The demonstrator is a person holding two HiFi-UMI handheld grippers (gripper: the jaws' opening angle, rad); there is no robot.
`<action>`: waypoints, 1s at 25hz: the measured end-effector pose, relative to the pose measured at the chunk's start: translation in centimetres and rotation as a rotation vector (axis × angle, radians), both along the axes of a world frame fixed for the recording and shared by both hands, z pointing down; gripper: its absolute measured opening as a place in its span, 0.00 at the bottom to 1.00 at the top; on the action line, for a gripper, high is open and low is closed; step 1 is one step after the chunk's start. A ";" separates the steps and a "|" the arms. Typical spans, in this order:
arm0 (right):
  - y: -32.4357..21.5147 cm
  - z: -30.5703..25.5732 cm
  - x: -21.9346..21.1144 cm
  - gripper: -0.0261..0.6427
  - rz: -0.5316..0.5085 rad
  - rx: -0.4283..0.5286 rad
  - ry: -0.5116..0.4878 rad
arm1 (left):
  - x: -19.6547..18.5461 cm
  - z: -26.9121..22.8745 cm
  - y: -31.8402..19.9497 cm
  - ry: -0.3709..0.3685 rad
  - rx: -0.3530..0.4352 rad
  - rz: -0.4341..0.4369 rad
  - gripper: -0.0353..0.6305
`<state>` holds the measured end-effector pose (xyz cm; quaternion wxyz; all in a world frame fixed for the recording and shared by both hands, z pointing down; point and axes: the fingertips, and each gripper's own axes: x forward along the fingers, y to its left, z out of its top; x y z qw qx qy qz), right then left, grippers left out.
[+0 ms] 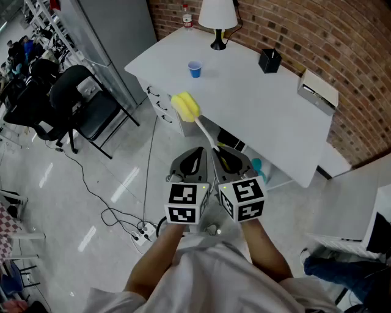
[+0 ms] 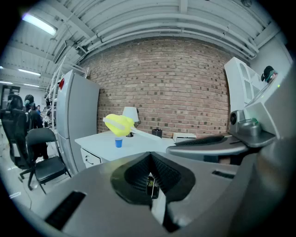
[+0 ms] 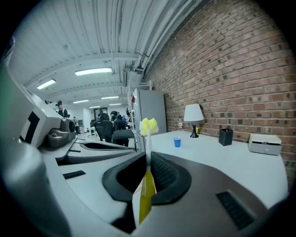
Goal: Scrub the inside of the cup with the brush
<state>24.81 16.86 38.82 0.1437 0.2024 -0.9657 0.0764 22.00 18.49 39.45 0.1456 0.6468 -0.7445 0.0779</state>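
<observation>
A small blue cup [image 1: 195, 69] stands upright on the white table [image 1: 256, 116], well ahead of both grippers. My right gripper [image 1: 223, 154] is shut on the white and yellow handle of the brush [image 1: 185, 106], whose yellow sponge head points up toward the table's near corner. In the right gripper view the brush handle [image 3: 147, 178] sits between the jaws, and the cup [image 3: 177, 142] is far off. My left gripper [image 1: 197, 155] is beside the right one, shut on nothing. From the left gripper [image 2: 150, 183] I see the brush head [image 2: 119, 125] above the cup [image 2: 119, 142].
On the table's far side stand a lamp [image 1: 218, 18], a black pen holder [image 1: 269, 60] and a white box [image 1: 317, 90]. A black office chair [image 1: 76, 98] is at the left. Cables and a power strip [image 1: 142, 232] lie on the floor near my feet.
</observation>
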 end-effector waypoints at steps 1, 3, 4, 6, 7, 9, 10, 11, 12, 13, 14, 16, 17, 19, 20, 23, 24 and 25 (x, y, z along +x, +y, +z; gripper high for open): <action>0.0 0.1 -0.1 0.08 -0.002 0.000 0.003 | -0.1 0.1 0.0 -0.001 -0.003 0.001 0.06; 0.0 0.3 -0.5 0.08 -0.005 -0.001 0.007 | -0.4 0.4 -0.1 0.000 -0.007 0.002 0.06; 0.0 0.4 -0.7 0.08 -0.006 -0.002 0.008 | -0.6 0.4 -0.2 0.000 -0.009 0.003 0.06; -0.2 0.4 -1.2 0.08 -0.005 -0.005 0.010 | -1.0 0.5 -0.4 0.002 -0.010 0.006 0.06; -0.3 0.5 -1.5 0.08 -0.004 -0.007 0.011 | -1.3 0.6 -0.6 0.003 -0.011 0.007 0.06; -0.5 0.8 -2.1 0.08 -0.001 -0.011 0.016 | -1.9 0.8 -0.9 0.005 -0.013 0.009 0.06; -0.7 1.0 -2.4 0.08 0.001 -0.013 0.019 | -2.2 0.9 -1.1 0.005 -0.013 0.011 0.06; -1.0 1.2 -2.8 0.08 0.004 -0.015 0.022 | -2.6 1.0 -1.3 0.005 -0.011 0.014 0.06; -1.3 1.3 -3.2 0.08 0.008 -0.015 0.024 | -3.1 1.1 -1.6 0.009 -0.009 0.018 0.06; -1.6 1.4 -3.7 0.08 0.013 -0.016 0.027 | -3.6 1.3 -1.9 0.014 -0.008 0.024 0.06; -1.9 1.5 -4.1 0.08 0.017 -0.015 0.030 | -4.1 1.4 -2.2 0.021 -0.007 0.029 0.06; -2.6 1.7 -5.2 0.08 0.026 -0.015 0.036 | -5.1 1.6 -3.0 0.030 -0.004 0.042 0.06; -2.9 1.8 -5.8 0.08 0.030 -0.016 0.039 | -5.7 1.7 -3.4 0.032 -0.006 0.048 0.06; -3.7 2.1 -7.1 0.08 0.043 -0.020 0.043 | -6.9 1.8 -4.3 0.036 -0.011 0.062 0.06; -4.1 2.2 -7.8 0.08 0.051 -0.023 0.045 | -7.5 1.9 -4.8 0.040 -0.013 0.072 0.06; -5.5 2.4 -10.0 0.08 0.073 -0.026 0.053 | -9.6 2.5 -6.2 0.052 -0.028 0.102 0.06; -5.9 2.4 -10.7 0.08 0.080 -0.027 0.056 | -10.3 2.5 -6.7 0.055 -0.030 0.112 0.06; -6.3 2.4 -11.4 0.08 0.087 -0.028 0.059 | -11.0 2.5 -7.2 0.058 -0.030 0.122 0.06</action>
